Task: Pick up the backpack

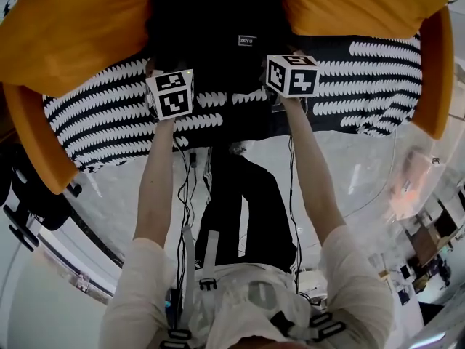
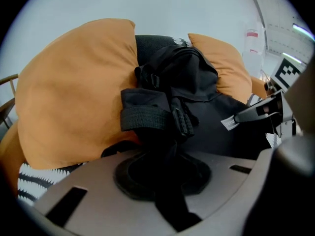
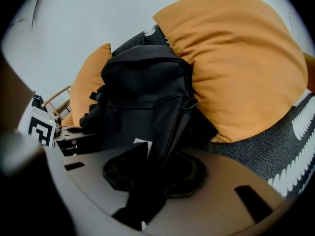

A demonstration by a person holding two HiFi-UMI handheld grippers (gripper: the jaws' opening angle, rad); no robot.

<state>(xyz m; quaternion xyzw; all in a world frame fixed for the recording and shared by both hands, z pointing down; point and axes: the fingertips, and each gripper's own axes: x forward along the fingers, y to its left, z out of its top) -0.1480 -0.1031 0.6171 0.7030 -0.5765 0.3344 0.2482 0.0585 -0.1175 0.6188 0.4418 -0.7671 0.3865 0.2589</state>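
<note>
A black backpack (image 1: 218,35) stands upright on the chair seat, between two orange cushions. It fills the middle of the left gripper view (image 2: 187,77) and of the right gripper view (image 3: 142,97). My left gripper (image 1: 168,86) is at its lower left side, shut on a black webbing strap (image 2: 147,118) that runs down between the pads. My right gripper (image 1: 290,73) is at its lower right side, shut on a fold of black strap or fabric with a white tag (image 3: 142,146). Both marker cubes hide the fingertips in the head view.
The seat (image 1: 102,118) has a black-and-white wave pattern. Orange cushions lie at left (image 1: 65,27) and right (image 1: 363,2), with curved orange armrests (image 1: 33,147) (image 1: 436,71). Black cables hang along the person's arms. Pale floor lies before the chair.
</note>
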